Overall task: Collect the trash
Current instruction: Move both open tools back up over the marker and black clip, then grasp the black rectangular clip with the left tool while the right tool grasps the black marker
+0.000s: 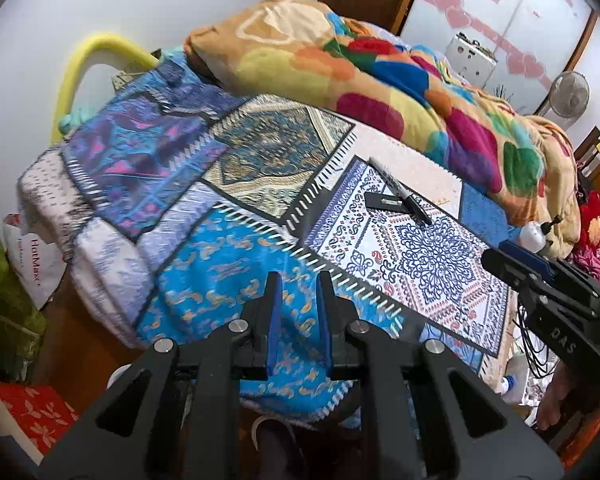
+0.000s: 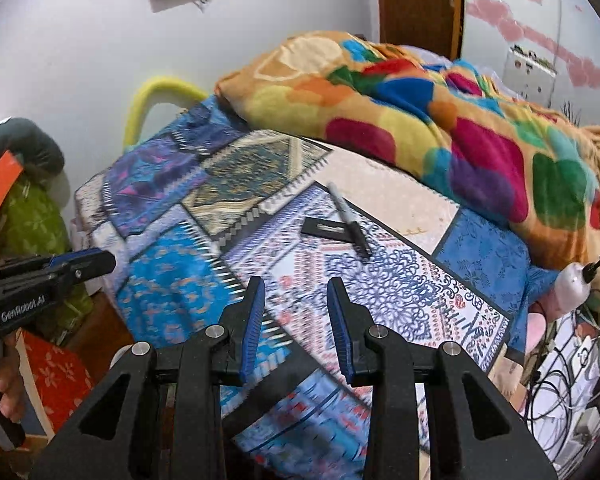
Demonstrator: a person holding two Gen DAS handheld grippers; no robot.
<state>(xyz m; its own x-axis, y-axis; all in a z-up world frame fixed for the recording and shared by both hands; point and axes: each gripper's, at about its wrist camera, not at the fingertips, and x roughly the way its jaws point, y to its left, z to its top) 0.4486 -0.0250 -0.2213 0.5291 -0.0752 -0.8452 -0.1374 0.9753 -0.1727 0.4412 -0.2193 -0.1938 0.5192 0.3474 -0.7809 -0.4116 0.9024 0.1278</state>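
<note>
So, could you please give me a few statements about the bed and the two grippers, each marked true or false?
1. A black marker pen lies on the patchwork bedspread. True.
2. The left gripper holds the pen. False: nothing is between its fingers.
3. A small flat black piece lies beside the pen. True.
4. The colourful blanket covers the pen. False: it is heaped further back; the pen lies uncovered.
5. The right gripper is empty. True.

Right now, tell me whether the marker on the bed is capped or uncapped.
Capped: the marker lies flat on the patchwork bedspread with no bare tip showing.
</note>
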